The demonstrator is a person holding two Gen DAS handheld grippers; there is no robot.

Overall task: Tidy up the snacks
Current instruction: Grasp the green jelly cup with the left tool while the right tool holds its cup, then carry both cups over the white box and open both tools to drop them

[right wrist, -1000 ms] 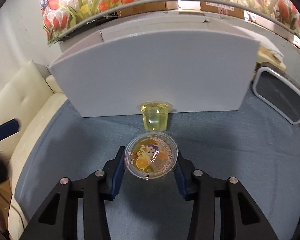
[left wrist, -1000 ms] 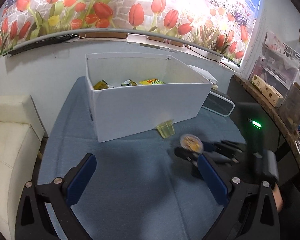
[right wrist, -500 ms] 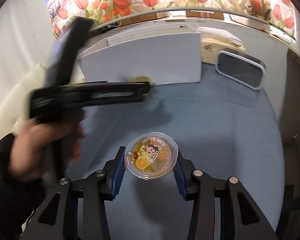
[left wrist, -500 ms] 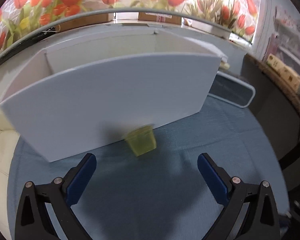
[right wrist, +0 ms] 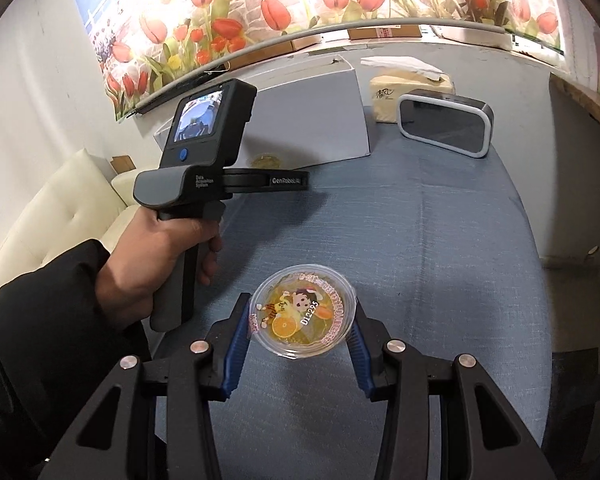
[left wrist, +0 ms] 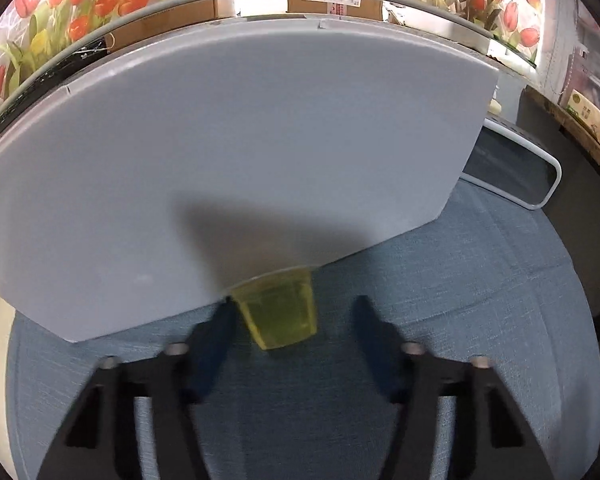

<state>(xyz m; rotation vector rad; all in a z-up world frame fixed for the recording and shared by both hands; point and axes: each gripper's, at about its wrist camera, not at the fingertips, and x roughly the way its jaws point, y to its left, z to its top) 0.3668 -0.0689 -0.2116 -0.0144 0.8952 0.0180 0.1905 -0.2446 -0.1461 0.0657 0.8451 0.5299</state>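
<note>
Between the blue pads of the right gripper [right wrist: 302, 334] sits a round jelly cup with a cartoon lid [right wrist: 303, 312], clamped at its rim from both sides and held above the blue tablecloth [right wrist: 440, 240]. At about ten o'clock from that cup, a person's left hand [right wrist: 156, 256], in a dark sleeve [right wrist: 40, 340], grasps the pistol handle of the left gripper's body, whose small screen faces the camera.

At the left gripper [left wrist: 294, 316], the jaws are closing around a small yellow jelly cup [left wrist: 278, 312]. The cup stands between the two blurred pads; the left pad is just beside its wall, while the right pad is visibly apart from it, so it is not yet gripped. This cup rests on the tablecloth, touching the front wall of the white box [left wrist: 240, 152] at twelve o'clock.

Seen from the right wrist, the white box stands at the far side of the table at eleven o'clock. At one o'clock stands a dark clock with a white frame [right wrist: 446, 124], and behind it a yellow tissue pack [right wrist: 410, 88]. A cream sofa [right wrist: 56, 216] lies at nine o'clock, under a tulip mural [right wrist: 300, 4].
</note>
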